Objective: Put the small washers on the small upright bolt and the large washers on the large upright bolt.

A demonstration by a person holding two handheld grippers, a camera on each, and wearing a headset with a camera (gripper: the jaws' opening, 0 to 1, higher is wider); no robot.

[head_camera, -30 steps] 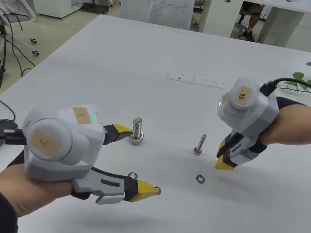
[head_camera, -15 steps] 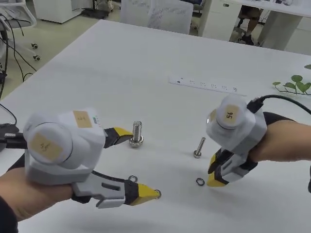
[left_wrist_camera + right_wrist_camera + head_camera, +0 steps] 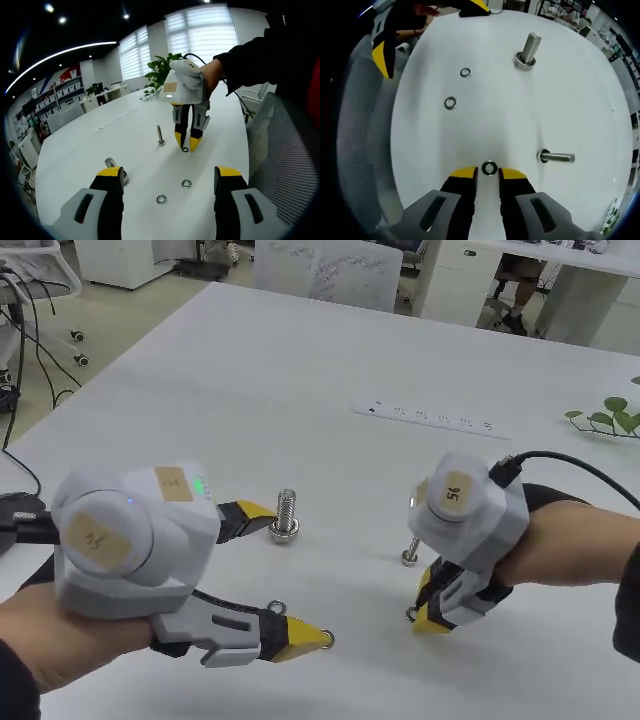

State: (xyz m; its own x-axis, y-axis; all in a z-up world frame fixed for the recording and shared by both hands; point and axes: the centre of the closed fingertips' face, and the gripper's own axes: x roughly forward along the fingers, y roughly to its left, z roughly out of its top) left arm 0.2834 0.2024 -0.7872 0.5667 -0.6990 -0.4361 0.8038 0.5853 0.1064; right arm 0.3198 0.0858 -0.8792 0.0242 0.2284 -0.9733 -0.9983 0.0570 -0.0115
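The large upright bolt (image 3: pixel 286 517) stands mid-table, and the small upright bolt (image 3: pixel 411 552) stands to its right. My right gripper (image 3: pixel 432 618) points down at the table. Its jaws are slightly apart, their tips on either side of a small dark washer (image 3: pixel 489 168) that lies flat on the table. My left gripper (image 3: pixel 275 575) hovers open at the near left with nothing between its jaws. Two more washers (image 3: pixel 186 183) (image 3: pixel 161 199) lie on the table between its jaws. Seen from the right gripper (image 3: pixel 489 173), the small bolt (image 3: pixel 556 158) is just to the right.
A white power strip (image 3: pixel 430 420) lies farther back on the white table (image 3: pixel 300 400). A green plant (image 3: pixel 608 412) sits at the right edge. Chairs and desks stand beyond the table. A person's hands hold both grippers.
My right gripper has come down and left, from above and right of the small bolt to the washer in front of it. The left gripper has stayed where it was.
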